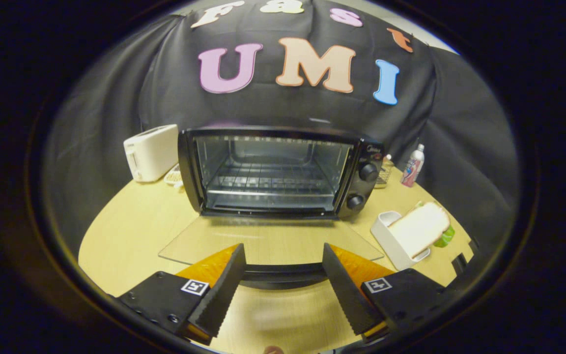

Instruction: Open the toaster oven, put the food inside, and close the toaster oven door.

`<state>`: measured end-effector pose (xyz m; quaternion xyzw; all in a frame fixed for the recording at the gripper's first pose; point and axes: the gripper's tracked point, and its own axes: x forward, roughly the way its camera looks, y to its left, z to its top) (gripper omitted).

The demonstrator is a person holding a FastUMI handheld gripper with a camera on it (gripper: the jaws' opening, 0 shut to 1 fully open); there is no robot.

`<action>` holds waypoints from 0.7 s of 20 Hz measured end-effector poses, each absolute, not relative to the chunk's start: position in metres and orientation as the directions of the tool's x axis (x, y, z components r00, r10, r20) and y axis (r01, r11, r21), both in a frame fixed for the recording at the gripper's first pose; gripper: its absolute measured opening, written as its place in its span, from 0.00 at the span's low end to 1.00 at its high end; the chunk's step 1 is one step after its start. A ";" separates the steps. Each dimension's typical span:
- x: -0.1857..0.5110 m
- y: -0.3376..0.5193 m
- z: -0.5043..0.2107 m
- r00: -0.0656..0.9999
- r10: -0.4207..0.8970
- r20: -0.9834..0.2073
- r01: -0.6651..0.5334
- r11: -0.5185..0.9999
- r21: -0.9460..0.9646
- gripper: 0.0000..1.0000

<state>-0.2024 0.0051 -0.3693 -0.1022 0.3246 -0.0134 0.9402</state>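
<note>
A black toaster oven (283, 169) stands on the wooden table (130, 231) beyond my fingers. Its glass door (268, 243) is folded down flat toward me, and the wire rack (268, 183) inside is bare. The door's dark handle (283, 274) lies between my two fingers, which stand apart on either side of it without pressing on it. My gripper (283, 282) is open and holds nothing. A slice of bread (418, 228) leans in a white holder (392, 241) to the right of the door.
A white pop-up toaster (151, 152) stands left of the oven. Behind the oven's right side are a small wire basket (385, 173) and a spray can (412, 165). Something green (444, 238) sits behind the bread holder.
</note>
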 end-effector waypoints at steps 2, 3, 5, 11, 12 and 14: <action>-0.204 0.003 -0.383 0.771 -0.088 -0.631 -0.039 0.982 -0.186 0.99; -0.205 0.003 -0.390 0.760 -0.087 -0.644 -0.039 0.983 -0.178 0.99; -0.212 0.002 -0.404 0.736 -0.087 -0.672 -0.050 0.982 -0.181 0.99; -0.209 -0.003 -0.395 0.740 -0.090 -0.667 -0.045 0.982 -0.183 0.99; -0.206 -0.006 -0.386 0.752 -0.091 -0.653 -0.046 0.981 -0.190 1.00; -0.198 -0.019 -0.366 0.779 -0.098 -0.619 -0.026 0.982 -0.188 1.00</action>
